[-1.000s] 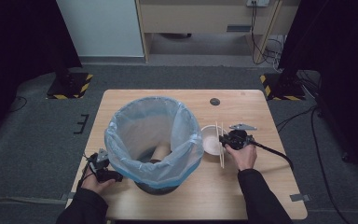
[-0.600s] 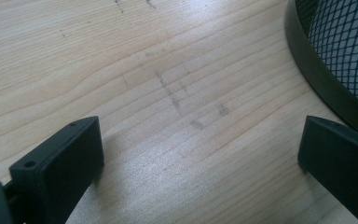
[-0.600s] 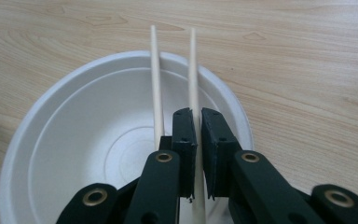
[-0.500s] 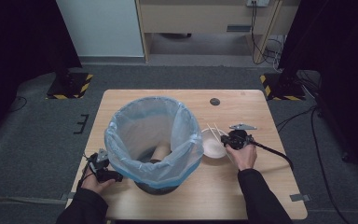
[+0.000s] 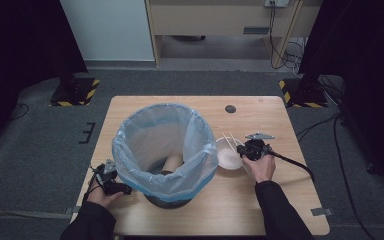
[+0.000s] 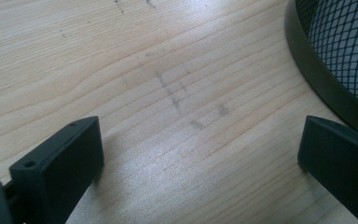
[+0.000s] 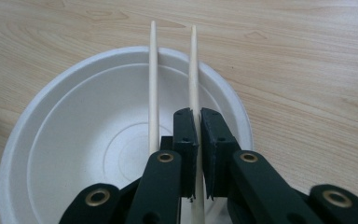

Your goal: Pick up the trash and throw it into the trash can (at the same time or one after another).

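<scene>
The wooden desk (image 5: 280, 210) carries the same things as a second ago, and none has changed place. The black mesh bin (image 5: 166, 150), lined with a pale blue bag, stands where it stood, a cardboard tube (image 5: 169, 163) lying in its bottom. Just right of it sits the white paper bowl (image 5: 228, 156), unmoved, with the two wooden chopsticks (image 7: 153, 84) lying across it.

What differs is the right gripper (image 5: 250, 149). A second ago its fingers stood a little apart over the bowl's right rim; they have just been closing and now pinch the right-hand chopstick (image 7: 194, 70) between their pads, the other stick lying free just beside the fingers (image 7: 185, 135). The hand itself has kept its place.

The left gripper (image 5: 111, 181) rests low on the desk at the bin's left foot as before, its fingers (image 6: 60, 163) spread wide over bare wood, nothing between them, the bin's black base rim (image 6: 317, 79) close by one of them.
</scene>
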